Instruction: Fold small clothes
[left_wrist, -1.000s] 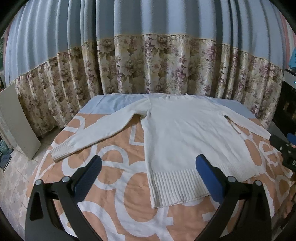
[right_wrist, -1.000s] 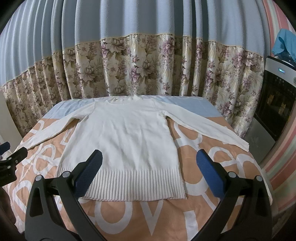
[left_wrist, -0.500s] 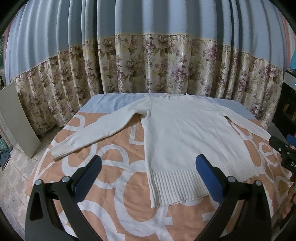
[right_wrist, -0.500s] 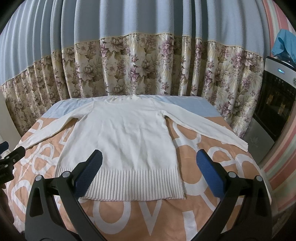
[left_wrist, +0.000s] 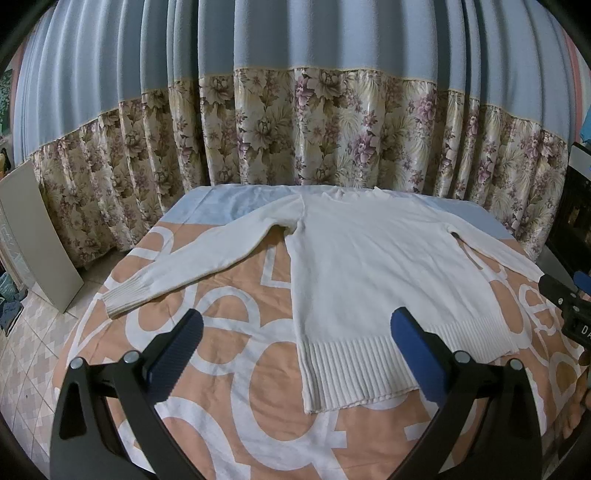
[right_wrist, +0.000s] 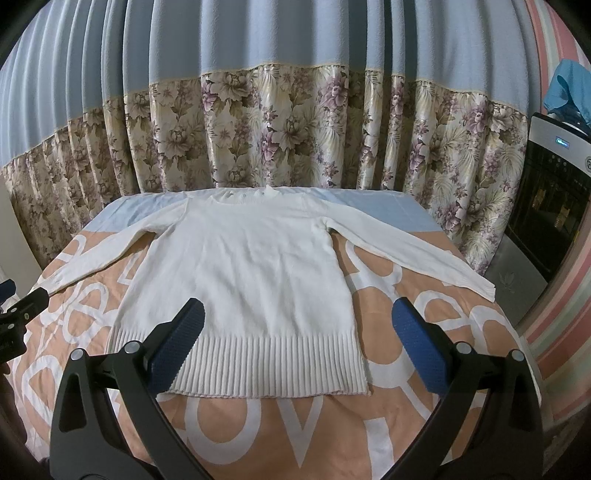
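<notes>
A white long-sleeved knit sweater (left_wrist: 376, 266) lies flat on the bed, front down the middle, both sleeves spread out; it also shows in the right wrist view (right_wrist: 251, 280). Its ribbed hem (right_wrist: 266, 365) faces me. My left gripper (left_wrist: 295, 347) is open and empty, hovering above the hem's left corner. My right gripper (right_wrist: 295, 347) is open and empty, hovering above the hem's right part. The right gripper's tip (left_wrist: 565, 299) shows at the right edge of the left wrist view. The left gripper's tip (right_wrist: 22, 306) shows at the left edge of the right wrist view.
The bed cover (left_wrist: 229, 373) is orange with big white letters, blue at the far end. A floral and blue curtain (right_wrist: 295, 122) hangs behind. A board (left_wrist: 33, 236) leans at the left over tiled floor. A dark appliance (right_wrist: 550, 210) stands at the right.
Both views have shifted only slightly; the sweater lies the same and both grippers stay open.
</notes>
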